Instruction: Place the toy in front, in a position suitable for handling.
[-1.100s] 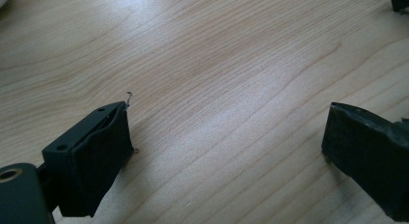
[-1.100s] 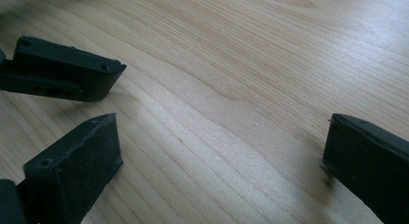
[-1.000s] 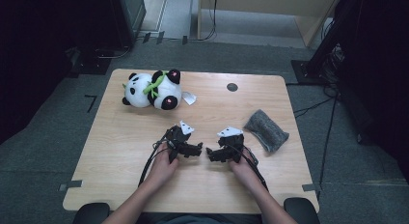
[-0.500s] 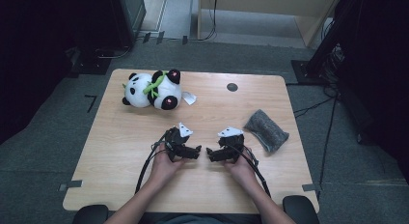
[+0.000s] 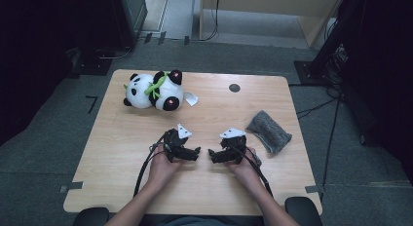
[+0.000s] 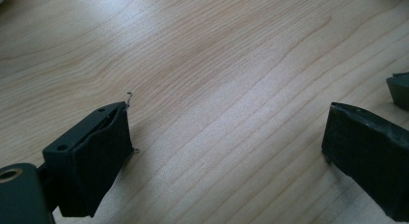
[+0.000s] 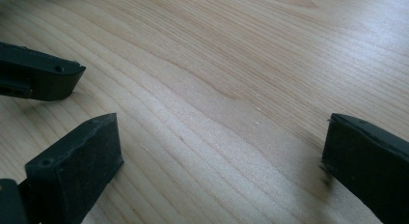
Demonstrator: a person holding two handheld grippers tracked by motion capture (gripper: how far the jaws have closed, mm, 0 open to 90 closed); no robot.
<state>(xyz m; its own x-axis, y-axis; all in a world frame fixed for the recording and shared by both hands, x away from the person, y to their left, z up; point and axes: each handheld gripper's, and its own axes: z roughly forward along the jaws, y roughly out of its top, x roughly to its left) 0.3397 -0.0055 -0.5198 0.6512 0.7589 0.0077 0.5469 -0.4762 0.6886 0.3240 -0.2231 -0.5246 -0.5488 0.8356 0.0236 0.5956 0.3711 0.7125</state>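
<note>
Both grippers at rest near the tabletop's front edge, jaws spread.

The left gripper (image 5: 195,153) and right gripper (image 5: 213,154) face each other tip to tip (jaws wide apart, bare wood between them) on the table (image 5: 117,153). The grey cloth (image 5: 269,132) lies near the right edge, just beside the right gripper. The plush panda (image 5: 155,91) lies at the far left corner.

I see grey felt pouch (image 5: 269,132) lying flat, skewed, near table's (image 5: 112,153) right edge, w/ panda plush (image 5: 155,90) on its side, far-left.
</note>
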